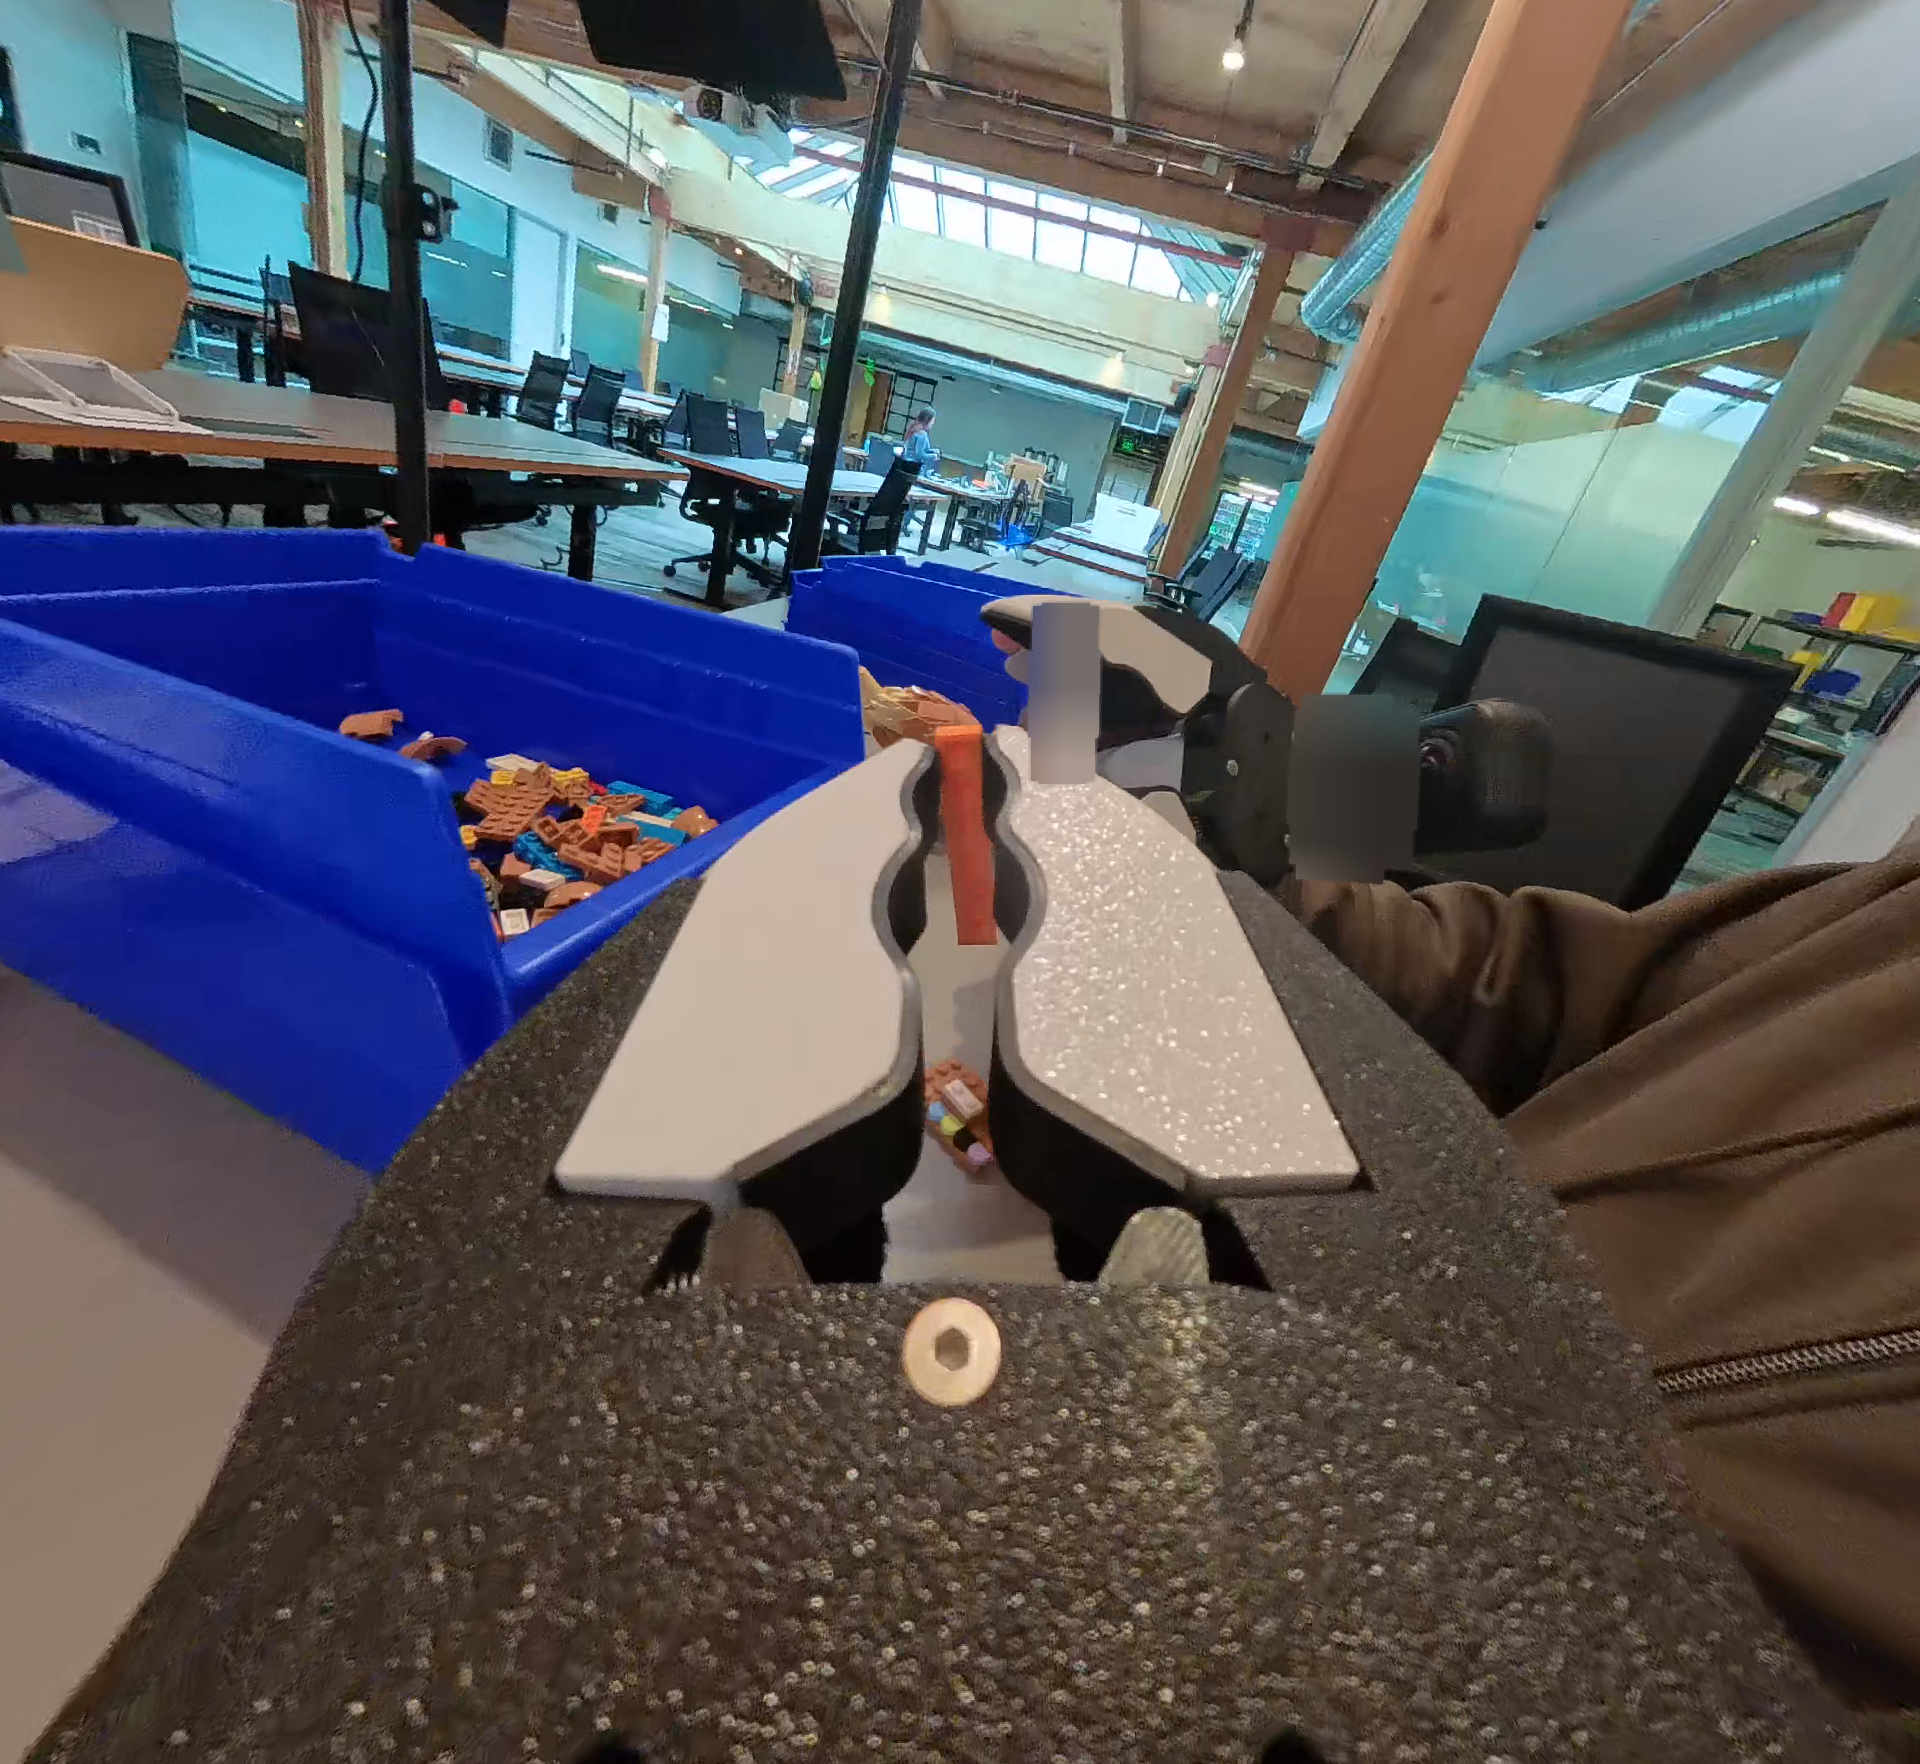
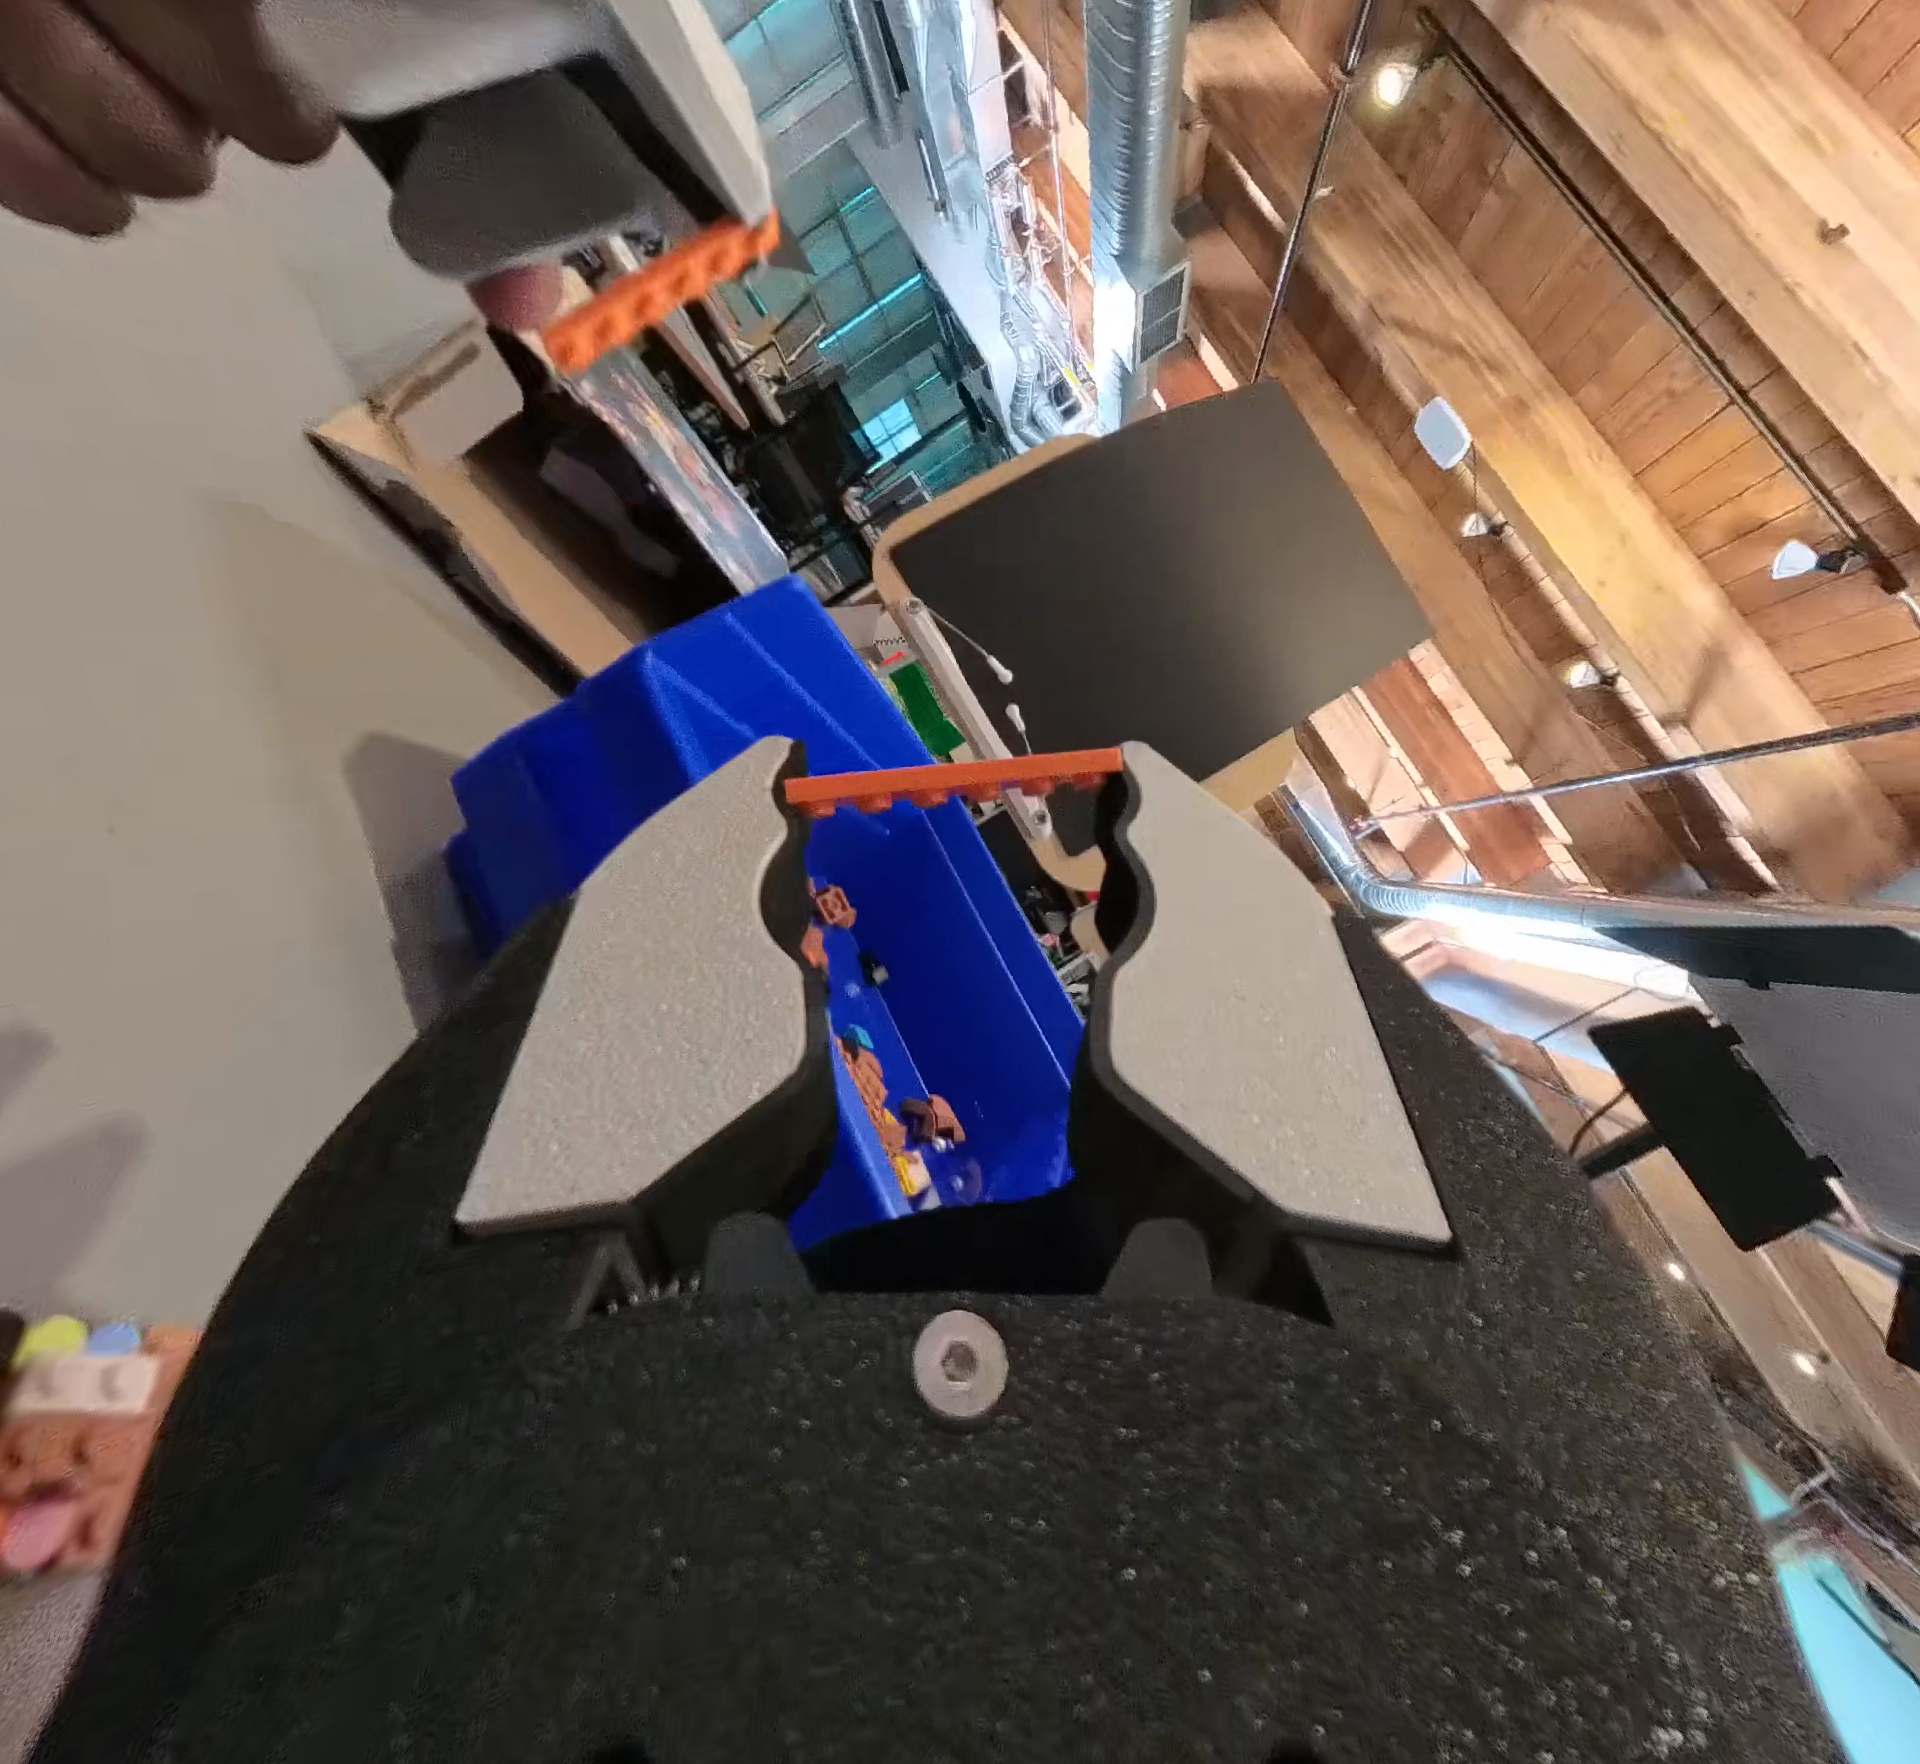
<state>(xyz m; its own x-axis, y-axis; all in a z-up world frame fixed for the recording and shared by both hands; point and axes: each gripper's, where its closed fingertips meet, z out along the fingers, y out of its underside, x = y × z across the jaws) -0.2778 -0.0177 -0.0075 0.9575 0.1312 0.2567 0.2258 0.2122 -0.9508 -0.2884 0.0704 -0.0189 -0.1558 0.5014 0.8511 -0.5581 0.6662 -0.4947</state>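
Note:
My left gripper [image 1: 961, 764] is shut on a thin orange plate brick [image 1: 964, 841], held on edge between its grey fingers above the table. It also shows in the right wrist view at the upper left, a hand around it, with that orange plate [image 2: 665, 293] sticking out. My right gripper [image 2: 961, 784] is shut on a long thin orange plate [image 2: 951, 789], gripped by its two ends, studs facing down toward me. A blue bin [image 1: 436, 779] with several brown, orange and blue bricks lies left of the left gripper and below the right one [image 2: 997, 1008].
A second blue bin [image 1: 894, 623] stands behind the left gripper. A small brick build [image 1: 958, 1117] lies on the grey table [image 1: 125, 1299] under the left fingers; it also shows in the right wrist view [image 2: 73, 1444]. A brown sleeve [image 1: 1662, 1091] is at right. Spacing between my two grippers at the tips: around 10 cm.

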